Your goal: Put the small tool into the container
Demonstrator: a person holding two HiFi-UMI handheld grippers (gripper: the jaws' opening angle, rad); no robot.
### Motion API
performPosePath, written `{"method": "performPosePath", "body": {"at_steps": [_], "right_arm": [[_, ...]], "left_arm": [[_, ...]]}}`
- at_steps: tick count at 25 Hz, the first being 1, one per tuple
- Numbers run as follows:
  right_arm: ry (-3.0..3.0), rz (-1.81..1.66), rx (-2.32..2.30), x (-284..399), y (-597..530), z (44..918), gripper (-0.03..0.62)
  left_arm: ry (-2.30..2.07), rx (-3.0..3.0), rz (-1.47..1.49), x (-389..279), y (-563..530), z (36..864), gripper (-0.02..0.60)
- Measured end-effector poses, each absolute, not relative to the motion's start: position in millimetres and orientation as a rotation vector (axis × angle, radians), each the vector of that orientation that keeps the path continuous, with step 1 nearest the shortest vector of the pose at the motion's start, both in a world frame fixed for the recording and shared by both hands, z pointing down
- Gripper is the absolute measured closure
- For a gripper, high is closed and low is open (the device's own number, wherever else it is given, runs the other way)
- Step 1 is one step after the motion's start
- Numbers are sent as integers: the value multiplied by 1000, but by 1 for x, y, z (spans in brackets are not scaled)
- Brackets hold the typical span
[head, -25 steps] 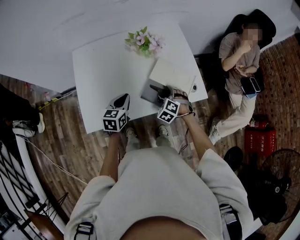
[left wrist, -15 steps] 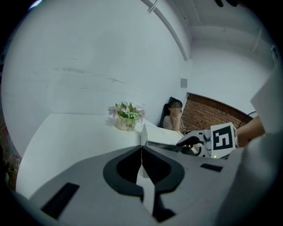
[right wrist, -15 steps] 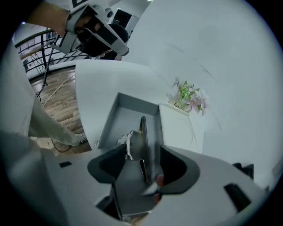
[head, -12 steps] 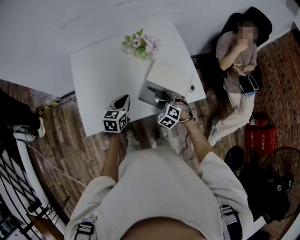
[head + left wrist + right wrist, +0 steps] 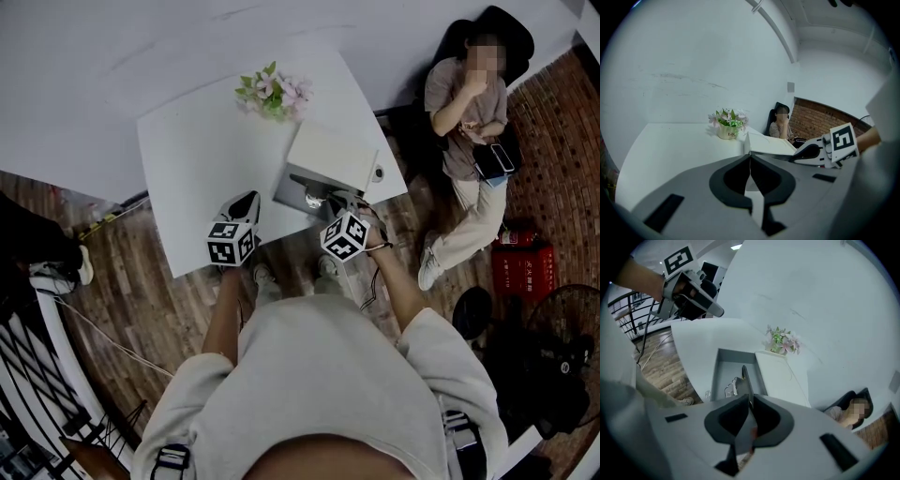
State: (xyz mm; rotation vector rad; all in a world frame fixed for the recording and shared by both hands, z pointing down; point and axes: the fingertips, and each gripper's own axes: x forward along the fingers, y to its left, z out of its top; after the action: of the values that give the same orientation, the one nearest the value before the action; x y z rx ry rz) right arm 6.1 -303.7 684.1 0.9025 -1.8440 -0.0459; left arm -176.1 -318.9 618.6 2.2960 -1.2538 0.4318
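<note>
The small tool (image 5: 745, 379), a thin dark flat piece, sticks out from my right gripper (image 5: 750, 401), whose jaws are closing and press on it. It hangs over the open grey container (image 5: 715, 376), where a silvery toothed part (image 5: 732, 386) shows beside it; I cannot tell if the two are joined. In the head view the right gripper (image 5: 323, 202) reaches over the container (image 5: 287, 191) at the table's near right corner. My left gripper (image 5: 247, 200) hovers to the left of the container, shut with nothing in it (image 5: 750, 161).
A white lid (image 5: 330, 157) lies against the container's far side. A pot of flowers (image 5: 269, 92) stands at the back of the white table (image 5: 197, 150). A person (image 5: 469, 94) sits on the floor to the right, off the table.
The right gripper has slid a little back toward the table's near edge, and the head view has shifted slightly. The left gripper stays where it was.
</note>
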Motion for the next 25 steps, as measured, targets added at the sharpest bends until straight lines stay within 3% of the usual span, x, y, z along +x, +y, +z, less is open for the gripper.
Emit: {"method": "performPosePath", "body": {"at_steps": [3,11,25], "right_arm": [[-1876,19,978,11,-303,679,591],[-2019,282,1194,20,-307,661,594],[-2208,305,1426,39,-328,603,595]], "left_arm": [[-1255,2303,433,-173,-316,615,572],[-1281,2317,444,-171,-317,606,572],[-1381,2340,436,-179,-323,576,572]]}}
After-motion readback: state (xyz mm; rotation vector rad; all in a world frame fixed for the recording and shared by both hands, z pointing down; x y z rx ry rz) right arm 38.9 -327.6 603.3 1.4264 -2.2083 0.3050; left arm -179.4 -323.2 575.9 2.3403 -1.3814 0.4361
